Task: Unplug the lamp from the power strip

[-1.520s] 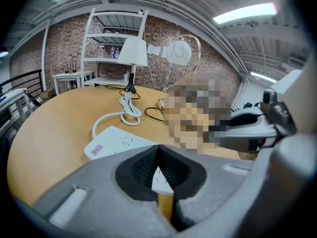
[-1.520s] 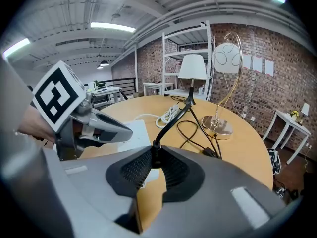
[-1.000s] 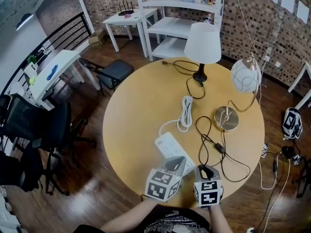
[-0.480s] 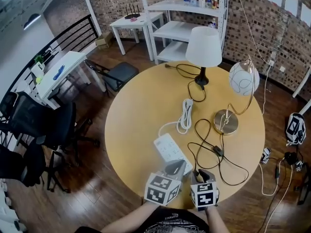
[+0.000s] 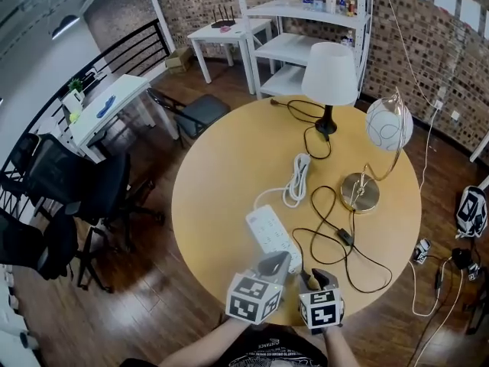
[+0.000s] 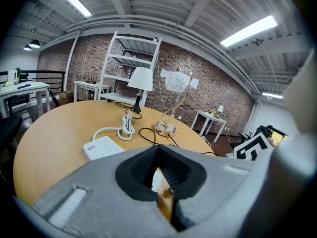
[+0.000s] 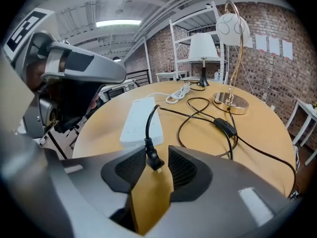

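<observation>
A white power strip (image 5: 269, 230) lies on the round wooden table (image 5: 221, 182), its coiled cord (image 5: 296, 180) beyond it. The globe lamp (image 5: 359, 192) on a brass base trails a black cord (image 7: 198, 118) with an inline switch (image 7: 225, 127). That cord ends in a black plug (image 7: 150, 155), out of the strip and hanging between the pads of my right gripper (image 7: 157, 165). Its jaws are opening and the pads stand clear of the plug. My left gripper (image 6: 158, 155) has its tips together over the strip's near end (image 6: 103, 148). From above, the left gripper (image 5: 275, 264) and the right gripper (image 5: 315, 276) sit side by side.
A second lamp with a white shade (image 5: 330, 73) stands at the table's far side, its own black cord looped beside it. Chairs (image 5: 84, 197) crowd the left of the table. White shelving (image 5: 306, 44) and a brick wall are behind. Cables lie on the floor at right (image 5: 435, 274).
The head view has shifted slightly. Both grippers stay at the table's near edge; the right one has drawn back a little toward me with the plug end of the cord.
</observation>
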A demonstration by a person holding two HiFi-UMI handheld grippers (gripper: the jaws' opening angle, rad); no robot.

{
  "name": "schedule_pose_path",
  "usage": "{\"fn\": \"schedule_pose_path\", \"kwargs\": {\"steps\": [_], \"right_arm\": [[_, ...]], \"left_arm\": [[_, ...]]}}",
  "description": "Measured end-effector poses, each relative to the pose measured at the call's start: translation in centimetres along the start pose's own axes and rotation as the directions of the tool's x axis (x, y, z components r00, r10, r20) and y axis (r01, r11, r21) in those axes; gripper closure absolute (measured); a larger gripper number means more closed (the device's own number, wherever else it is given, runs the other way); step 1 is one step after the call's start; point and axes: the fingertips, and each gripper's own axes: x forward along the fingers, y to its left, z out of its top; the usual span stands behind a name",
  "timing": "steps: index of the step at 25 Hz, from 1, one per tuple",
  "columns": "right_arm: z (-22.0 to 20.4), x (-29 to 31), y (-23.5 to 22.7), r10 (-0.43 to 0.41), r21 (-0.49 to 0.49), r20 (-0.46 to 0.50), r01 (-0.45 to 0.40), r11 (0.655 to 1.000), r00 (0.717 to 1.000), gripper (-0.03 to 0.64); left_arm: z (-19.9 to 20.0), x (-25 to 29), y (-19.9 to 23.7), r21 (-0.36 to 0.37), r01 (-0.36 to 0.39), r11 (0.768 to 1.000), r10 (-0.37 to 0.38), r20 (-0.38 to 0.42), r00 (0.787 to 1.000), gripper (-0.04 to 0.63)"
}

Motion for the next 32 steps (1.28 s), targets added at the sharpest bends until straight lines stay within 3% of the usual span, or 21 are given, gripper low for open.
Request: {"fn": "schedule_pose_path", "kwargs": {"steps": [7,14,18,25,32], "right_arm": [[-0.3,-0.3,0.7,0.025,-0.002,-0.017,-0.025,1.000,1.000,0.448],[1.0,-1.7,1.7,-0.029,0.004,0.036,0.029,1.000,0.999,0.455],[2.8,-3.8,2.8,-0.088,0.026,0.114,0.085,0.996,0.990,0.543],[6.8,-7.7,6.5,-0.140,0.059,0.265,0.129,0.990,0.954,0.614],[8.1,-10.6,10.5,-0.160,0.077,0.336,0.143,0.987,0.928,0.615]], "left_arm": [[-0.3,-1.1,0.2,-0.011,-0.016,1.000,0.016,0.003,1.000,0.592],[-0.3,-2.2,0.2,0.000,0.021,1.000,-0.021,0.012,1.000,0.592],[-0.7,-3.4,0.0,0.015,0.056,0.998,-0.056,0.015,0.998,0.592],[-0.9,-6.5,0.1,0.048,0.093,0.995,-0.095,0.045,0.994,0.592],[-1.2,-9.9,-0.3,0.097,0.133,0.986,-0.139,0.056,0.989,0.592]]}}
